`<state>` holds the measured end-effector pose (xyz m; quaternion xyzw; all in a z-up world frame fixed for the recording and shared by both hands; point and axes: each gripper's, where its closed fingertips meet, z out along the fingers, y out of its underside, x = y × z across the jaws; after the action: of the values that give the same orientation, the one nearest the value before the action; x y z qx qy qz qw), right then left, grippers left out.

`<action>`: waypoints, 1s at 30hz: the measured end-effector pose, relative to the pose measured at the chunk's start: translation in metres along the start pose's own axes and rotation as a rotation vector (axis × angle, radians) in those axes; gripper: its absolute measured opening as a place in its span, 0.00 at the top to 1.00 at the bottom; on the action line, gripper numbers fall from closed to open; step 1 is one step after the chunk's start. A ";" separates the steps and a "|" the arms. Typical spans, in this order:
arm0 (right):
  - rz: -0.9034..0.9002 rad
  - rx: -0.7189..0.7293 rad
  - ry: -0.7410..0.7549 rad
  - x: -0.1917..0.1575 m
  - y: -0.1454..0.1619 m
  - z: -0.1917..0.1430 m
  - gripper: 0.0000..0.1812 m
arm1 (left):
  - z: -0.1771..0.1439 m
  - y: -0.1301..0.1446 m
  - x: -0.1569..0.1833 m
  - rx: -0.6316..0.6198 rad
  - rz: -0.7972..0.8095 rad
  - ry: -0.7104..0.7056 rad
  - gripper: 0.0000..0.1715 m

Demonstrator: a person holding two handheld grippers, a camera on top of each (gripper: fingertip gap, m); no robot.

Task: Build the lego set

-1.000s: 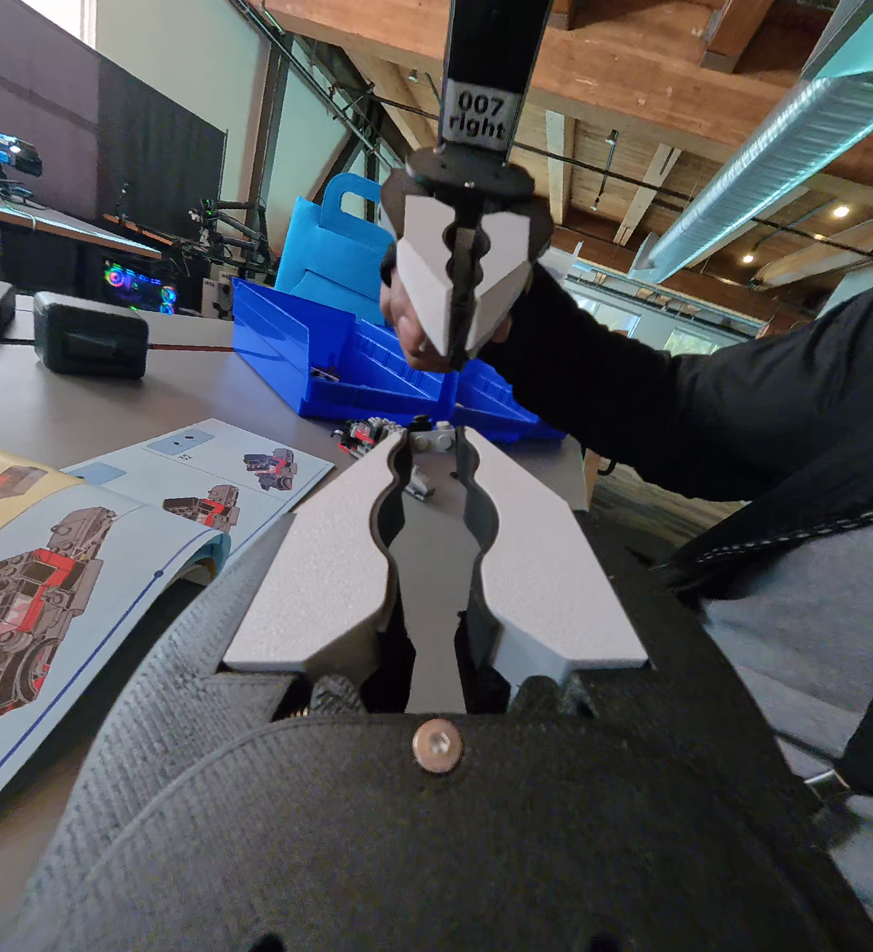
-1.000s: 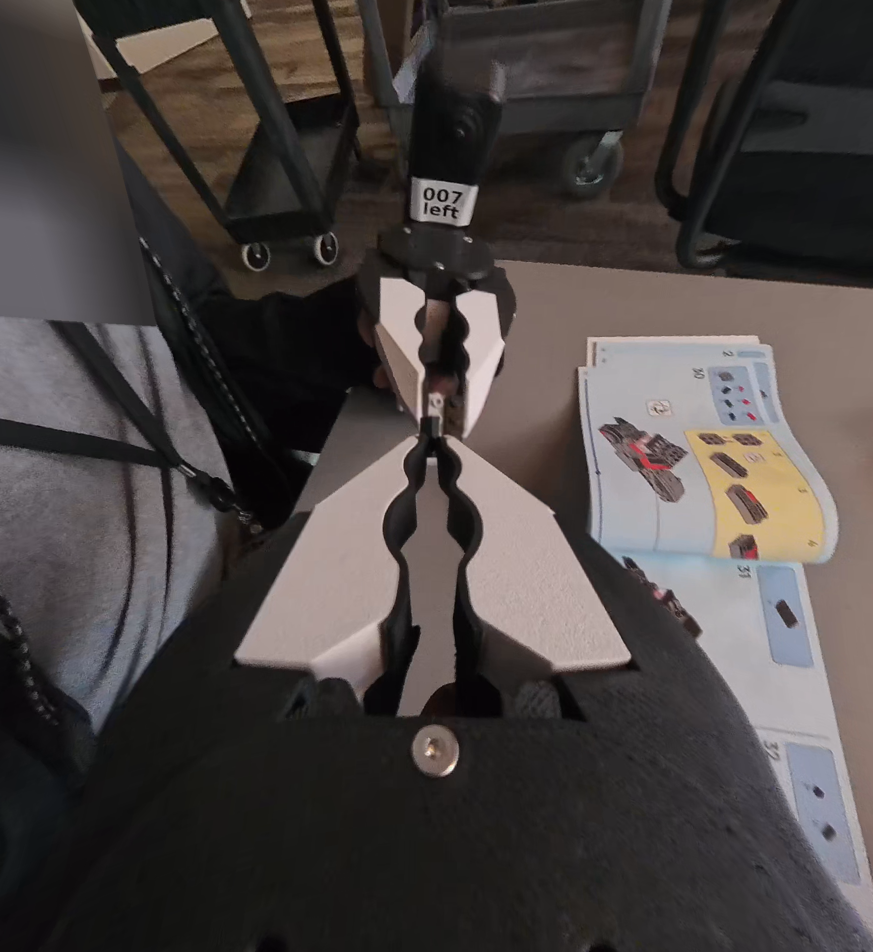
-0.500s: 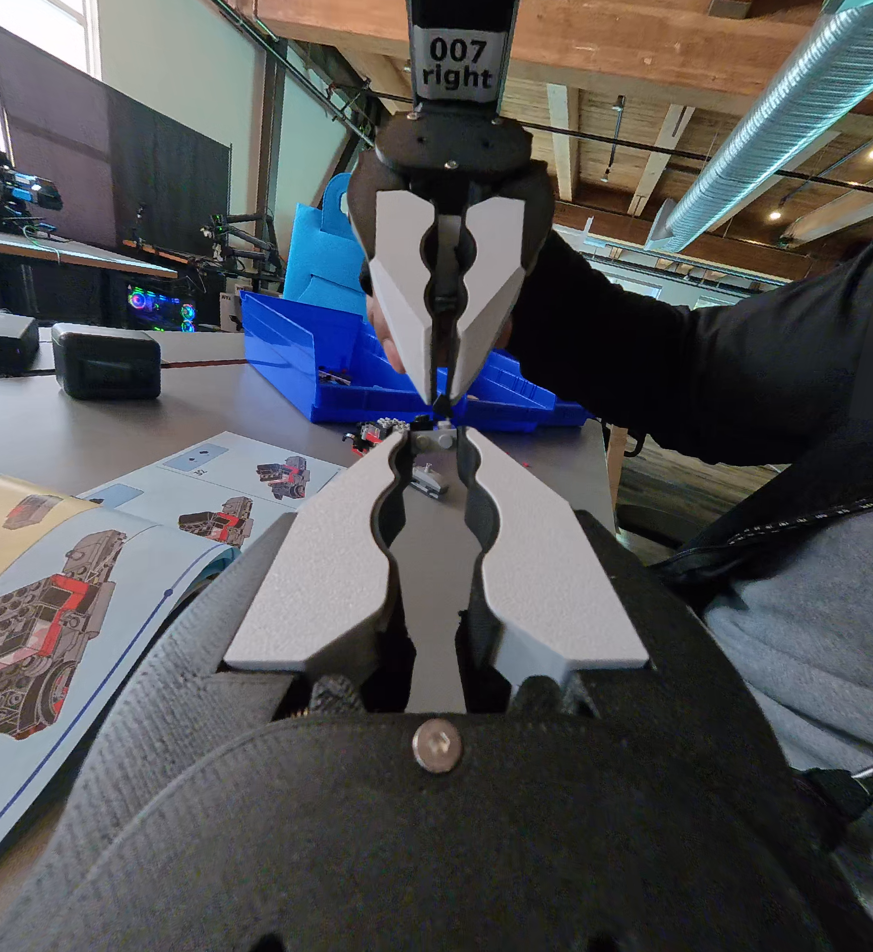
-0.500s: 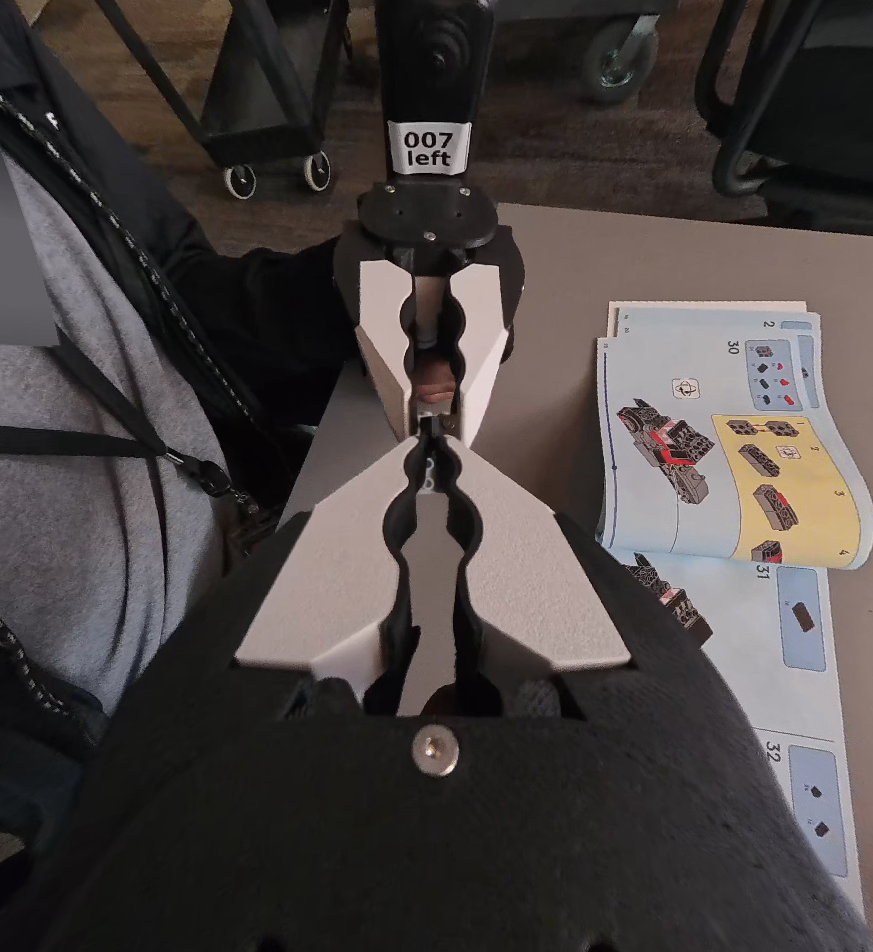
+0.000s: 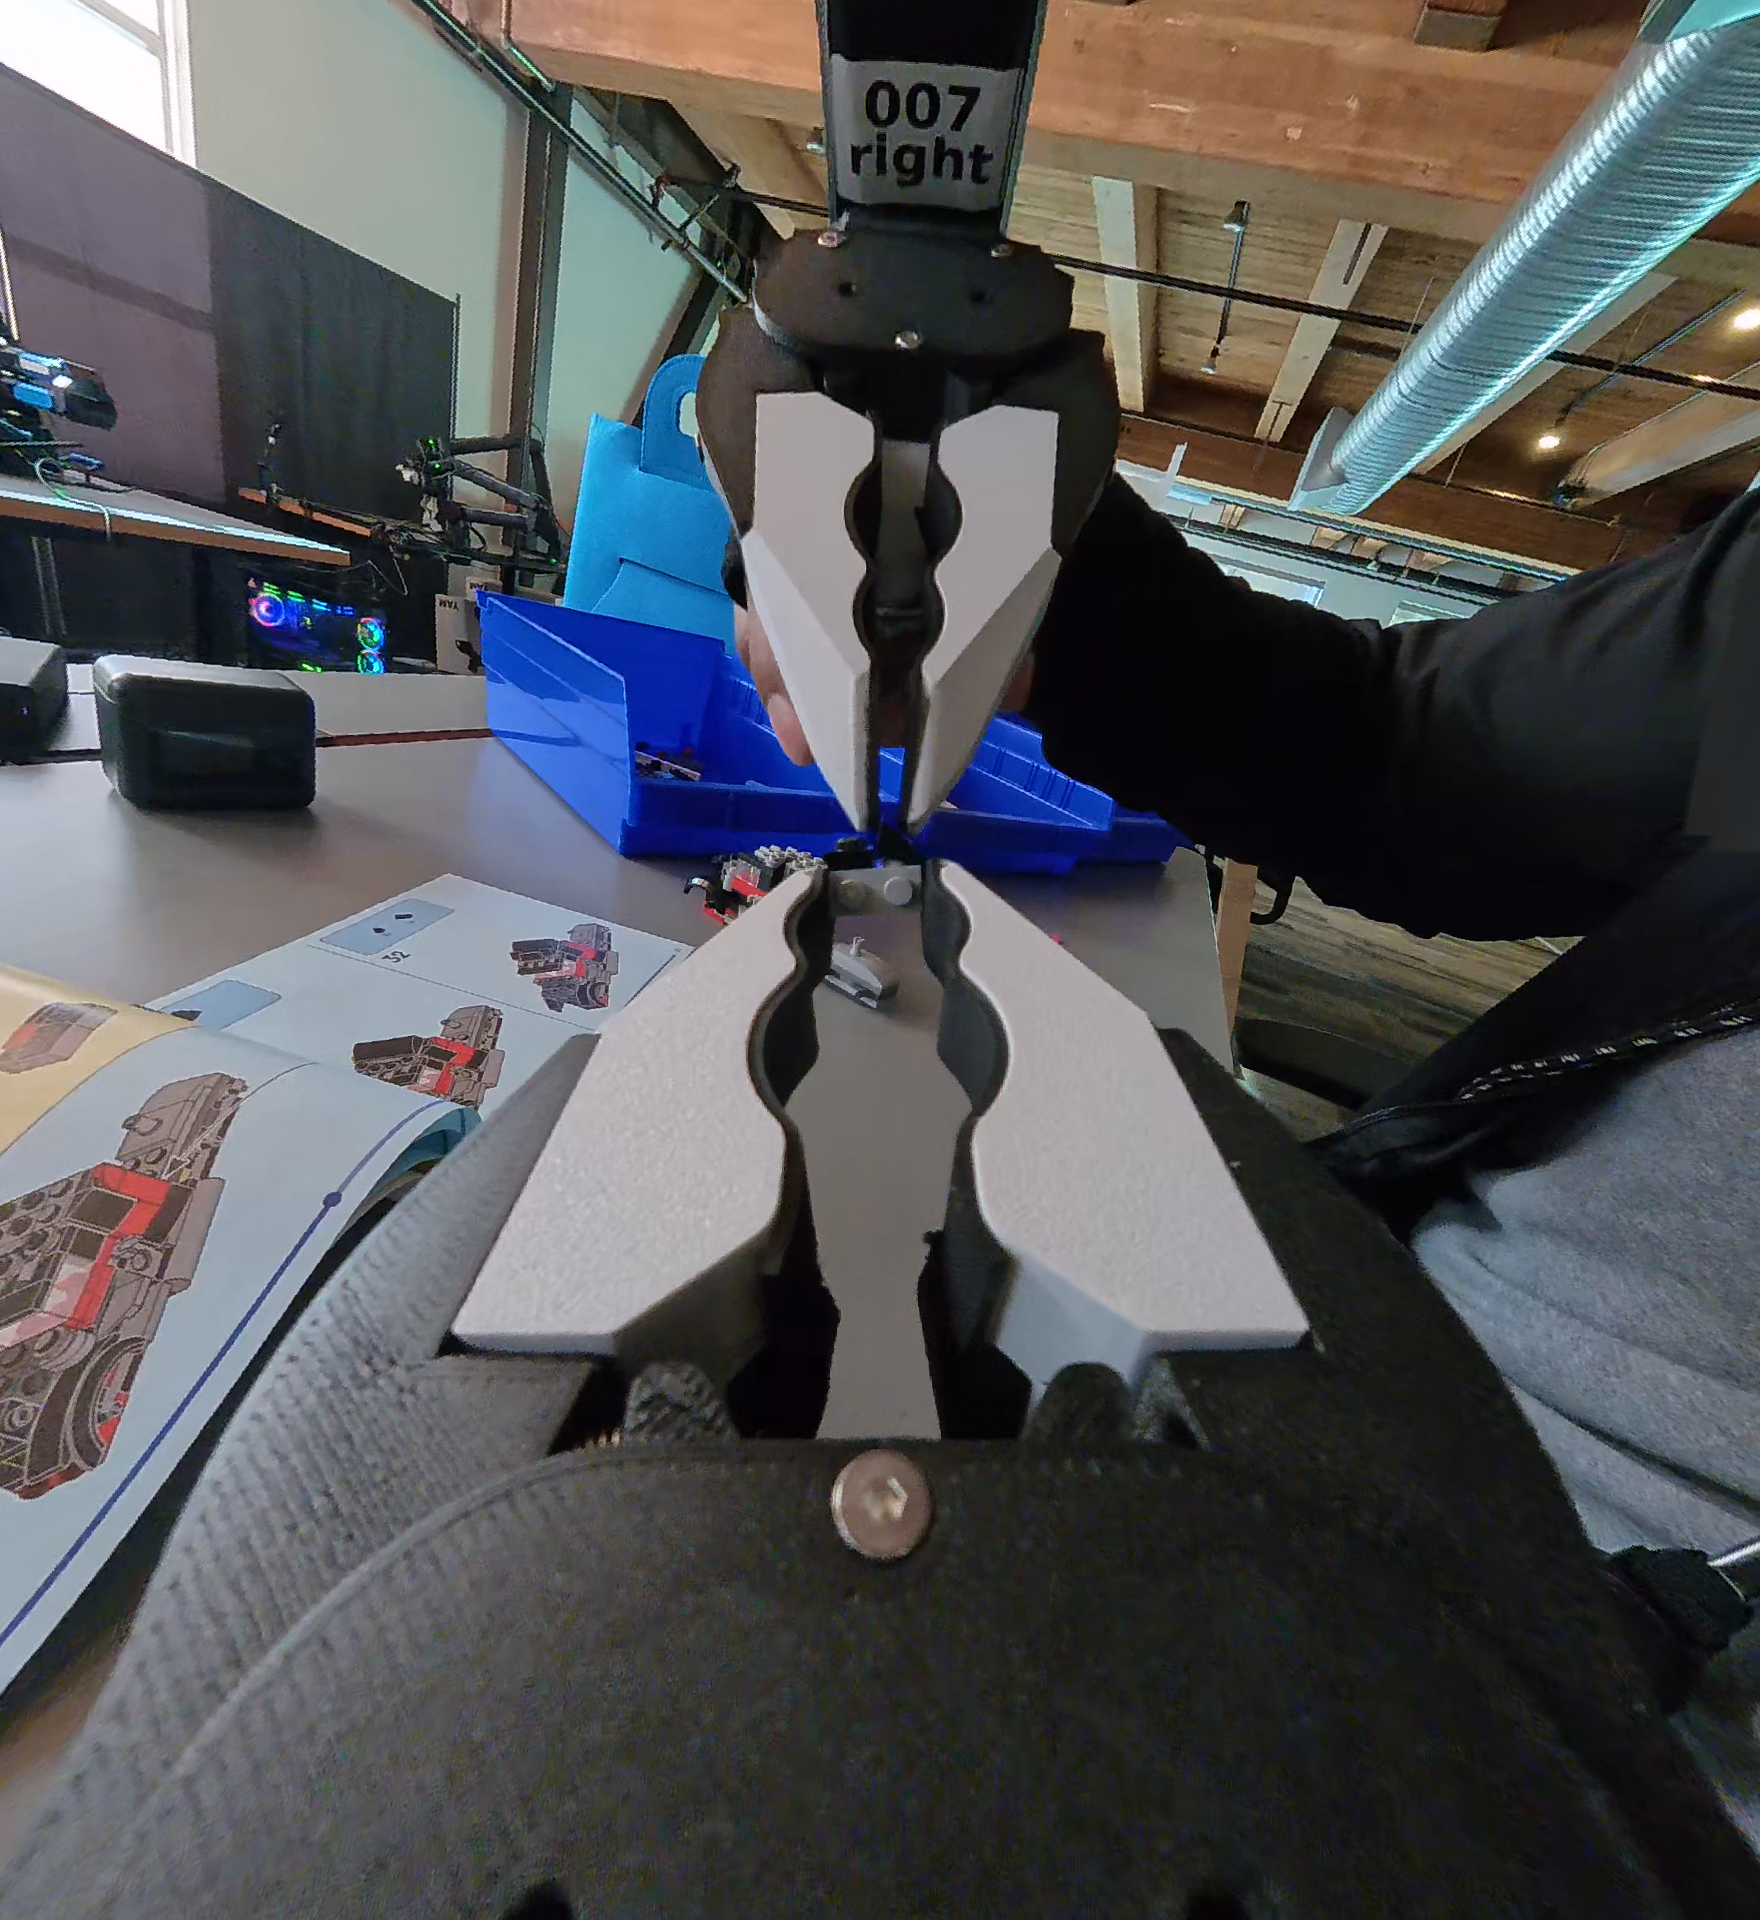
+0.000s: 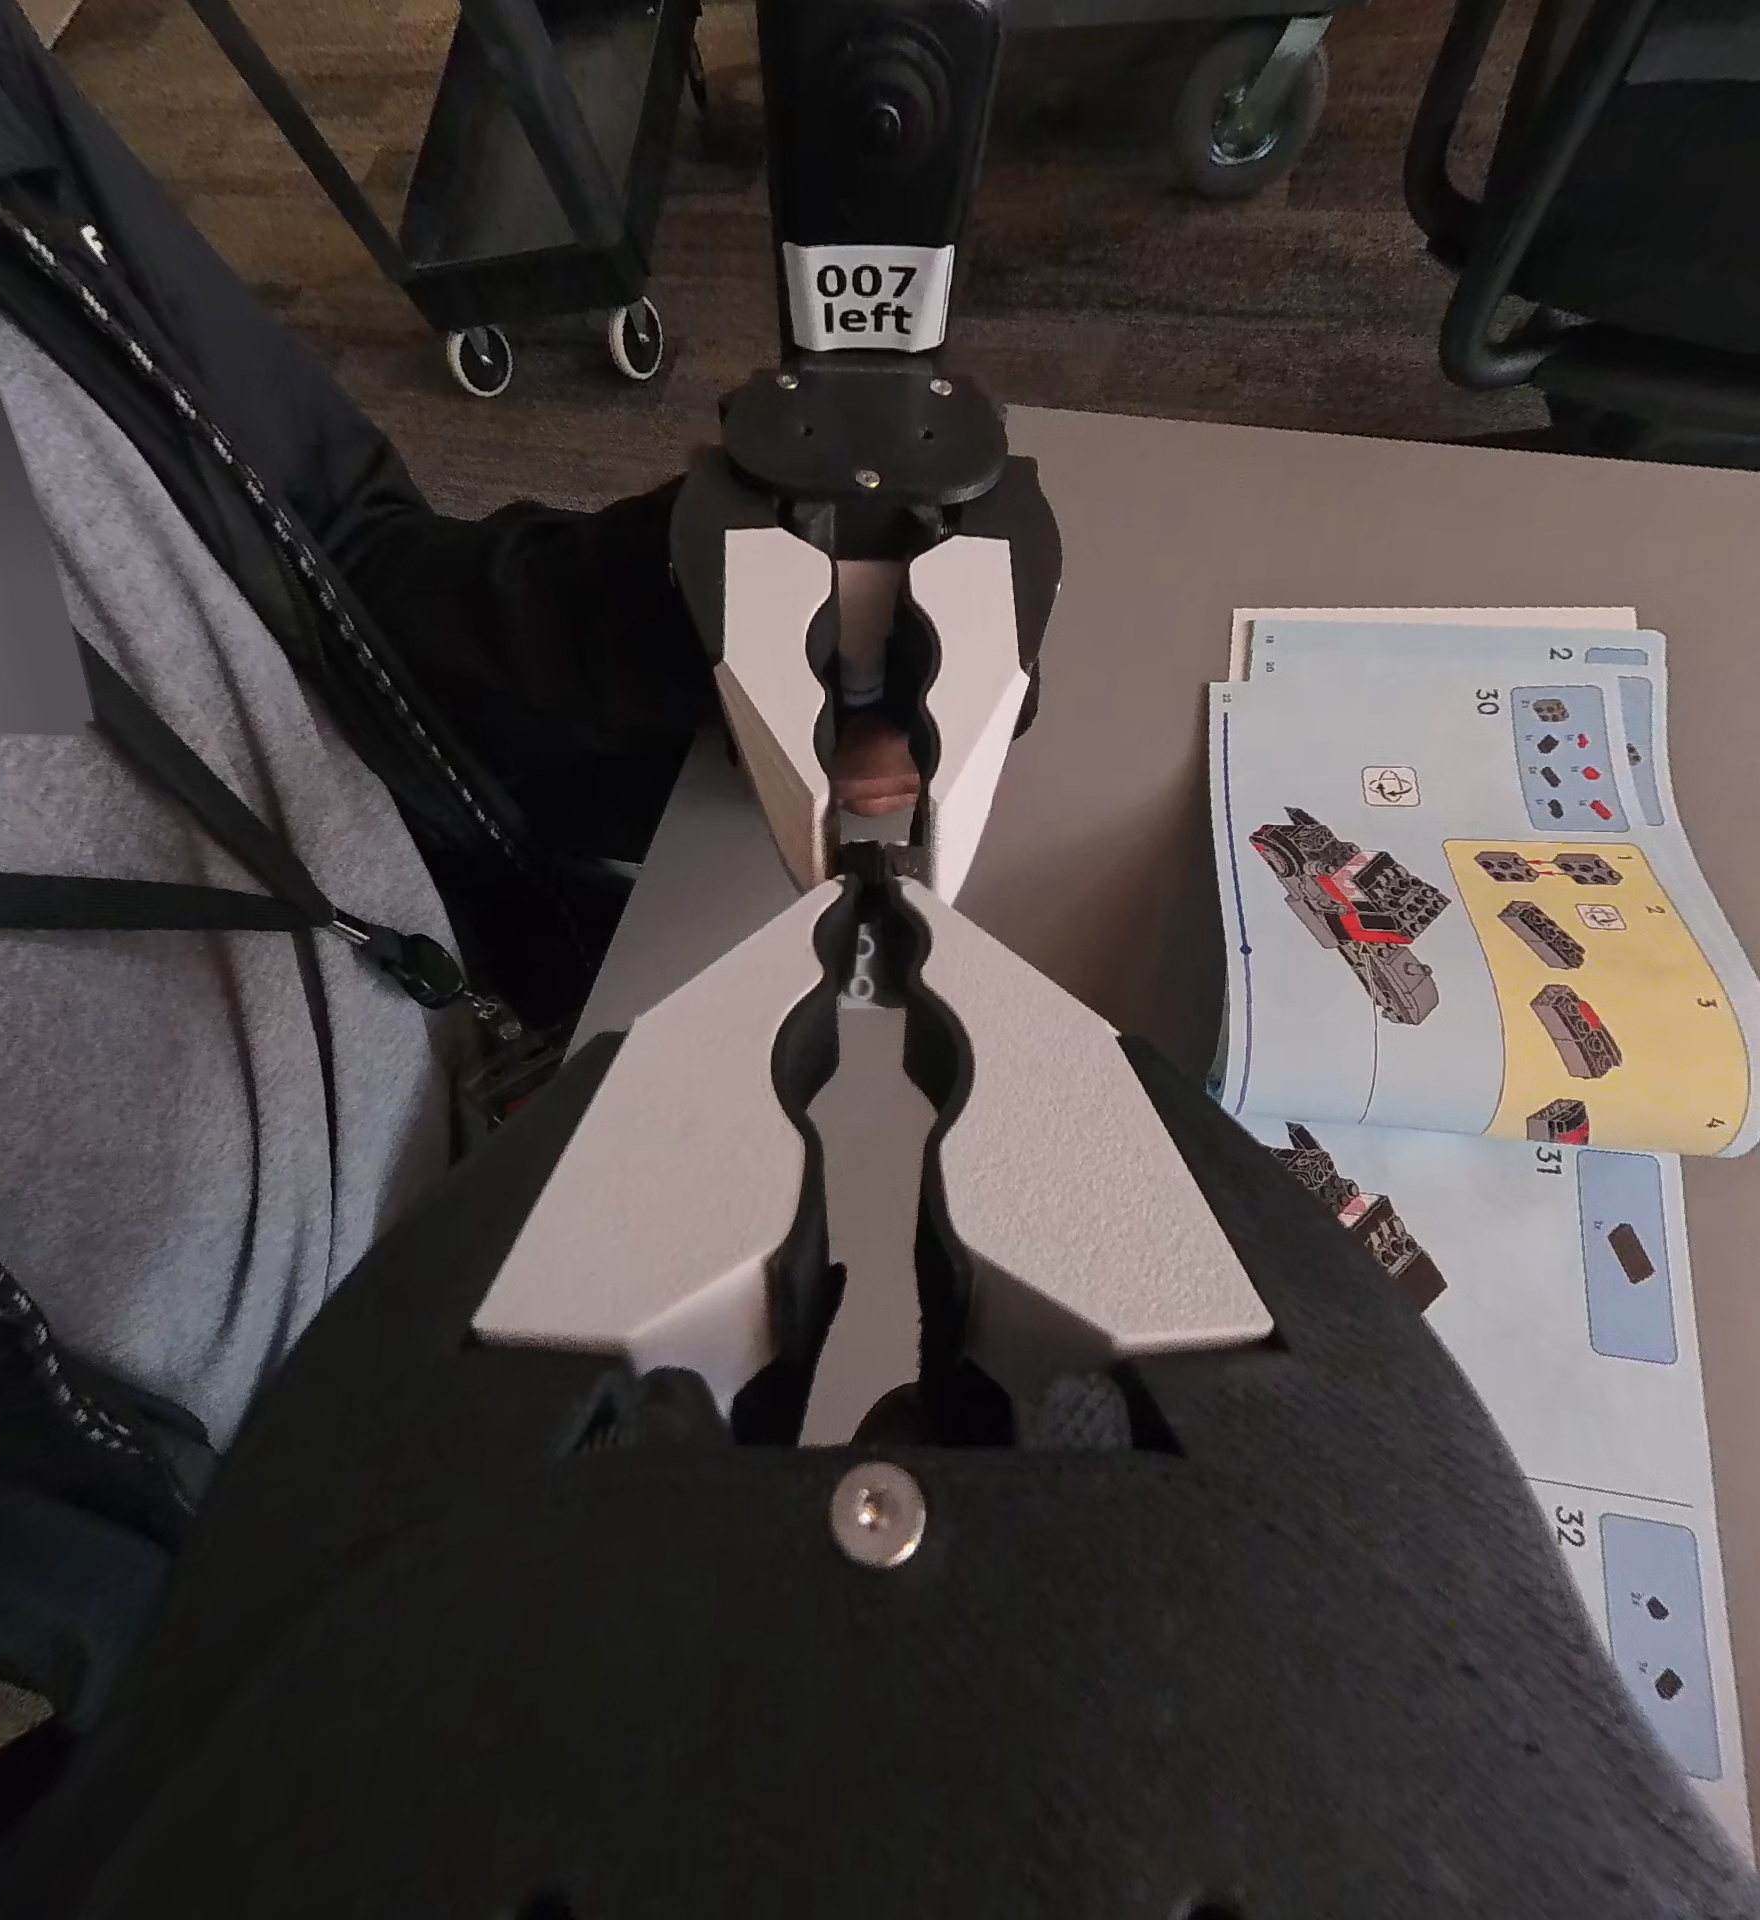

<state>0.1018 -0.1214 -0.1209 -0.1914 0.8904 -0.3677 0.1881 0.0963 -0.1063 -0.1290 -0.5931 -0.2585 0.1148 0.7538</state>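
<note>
My left gripper (image 5: pixel 874 883) is shut on a small grey studded plate (image 5: pixel 881 891), gripped between its fingertips just above the table. My right gripper (image 5: pixel 888 826) comes down from above, tip to tip with the left. It is shut on a small black piece (image 5: pixel 871 846) that touches the plate. In the right wrist view my right gripper (image 6: pixel 868 888) meets the left gripper (image 6: pixel 876 847). There the black piece (image 6: pixel 868 860) sits between the tips, and the grey plate (image 6: pixel 863 966) shows in the gap between my right fingers.
A part-built red, grey and black model (image 5: pixel 751 878) and a loose grey piece (image 5: pixel 860 977) lie behind the tips. An open instruction booklet (image 5: pixel 232 1091) lies to the left. A blue parts bin (image 5: pixel 647 748) and a black box (image 5: pixel 206 727) stand further back. The table edge (image 6: pixel 647 883) is close. My two grippers' fingertips are within a few centimetres of each other.
My right gripper has come down and closer to the left one, until the tips meet and the black piece touches the grey plate. The left gripper has kept its hold.
</note>
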 end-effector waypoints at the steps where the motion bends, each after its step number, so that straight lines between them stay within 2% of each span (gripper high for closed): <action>1: 0.001 0.002 0.003 0.001 0.000 0.000 0.98 | 0.000 0.000 0.000 0.001 -0.001 0.001 0.90; 9: 0.001 0.026 0.005 -0.001 -0.002 -0.001 0.96 | -0.001 -0.001 0.000 0.010 -0.012 0.009 0.90; 13: -0.038 0.071 0.067 0.003 -0.004 -0.008 0.92 | -0.002 -0.004 0.000 0.027 -0.030 0.016 0.90; 18: -0.149 0.309 0.262 -0.001 0.001 -0.021 0.84 | -0.007 -0.009 -0.003 0.064 -0.065 0.024 0.90; 21: -0.299 0.385 0.449 -0.009 0.014 -0.018 0.79 | -0.008 -0.010 -0.003 0.075 -0.084 0.033 0.90; 22: -0.354 0.393 0.536 -0.007 0.017 -0.017 0.78 | -0.007 -0.010 -0.003 0.077 -0.089 0.038 0.90; 23: -0.415 0.397 0.655 -0.002 0.018 -0.019 0.72 | -0.007 -0.010 -0.002 0.079 -0.094 0.044 0.90; 24: -0.468 0.402 0.746 0.001 0.017 -0.021 0.69 | -0.006 -0.009 0.000 0.080 -0.100 0.051 0.90; 30: -0.708 0.344 0.875 -0.006 0.001 -0.008 0.70 | -0.003 -0.008 0.004 0.077 -0.113 0.068 0.90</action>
<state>0.1029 -0.1133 -0.1155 -0.2742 0.6946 -0.5922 -0.3027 0.1000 -0.1089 -0.1204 -0.5517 -0.2612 0.0616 0.7897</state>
